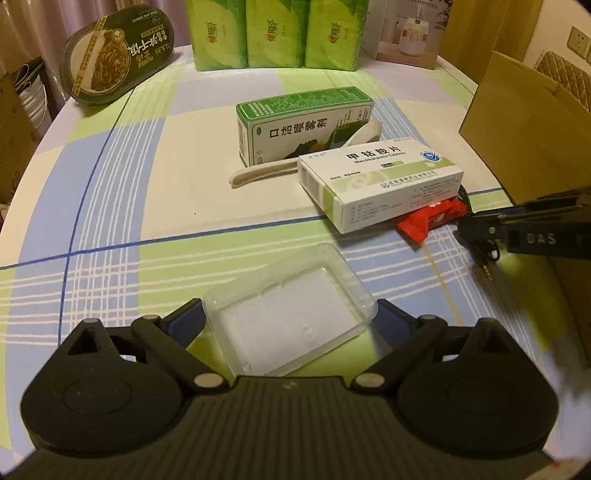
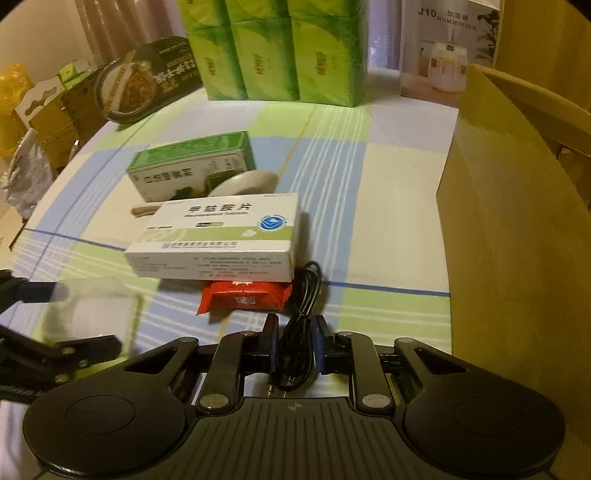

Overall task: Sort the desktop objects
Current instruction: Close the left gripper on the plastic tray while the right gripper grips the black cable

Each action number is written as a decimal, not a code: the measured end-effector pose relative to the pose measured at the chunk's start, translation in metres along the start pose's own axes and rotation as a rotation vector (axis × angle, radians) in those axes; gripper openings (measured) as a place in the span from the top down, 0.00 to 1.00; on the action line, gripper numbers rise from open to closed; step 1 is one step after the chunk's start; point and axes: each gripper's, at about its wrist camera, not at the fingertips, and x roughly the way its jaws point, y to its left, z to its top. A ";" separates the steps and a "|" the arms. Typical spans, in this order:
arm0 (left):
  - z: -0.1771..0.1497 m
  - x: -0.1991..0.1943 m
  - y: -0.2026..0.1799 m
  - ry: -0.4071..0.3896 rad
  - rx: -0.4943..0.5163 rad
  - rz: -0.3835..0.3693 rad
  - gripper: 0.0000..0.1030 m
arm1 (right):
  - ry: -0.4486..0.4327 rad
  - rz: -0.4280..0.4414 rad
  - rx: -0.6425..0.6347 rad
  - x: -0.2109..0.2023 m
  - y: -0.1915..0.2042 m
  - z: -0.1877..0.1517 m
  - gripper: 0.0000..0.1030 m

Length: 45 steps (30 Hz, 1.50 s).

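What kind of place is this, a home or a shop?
Probably a home: a table under a checked cloth holds medicine boxes, tissue packs and a ceramic spoon, with a wall socket behind.

place: a home | signs: checked tablecloth (image 1: 110,177), tissue packs (image 1: 273,33), noodle bowl (image 1: 118,59), curtain (image 1: 33,26), wall socket (image 1: 580,40)

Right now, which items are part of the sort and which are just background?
In play:
- clear plastic tray, held by left hand-held gripper
- black cable, between right hand-held gripper fingers
- white medicine box
- red packet
- green-and-white box
- white spoon

Likely background:
- green tissue packs
- noodle bowl
- humidifier box
- cardboard box, possibly the destination
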 end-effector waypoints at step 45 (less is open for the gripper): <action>-0.060 -0.043 -0.042 0.095 0.446 -0.122 0.18 | 0.094 0.125 -0.129 -0.037 0.028 -0.062 0.87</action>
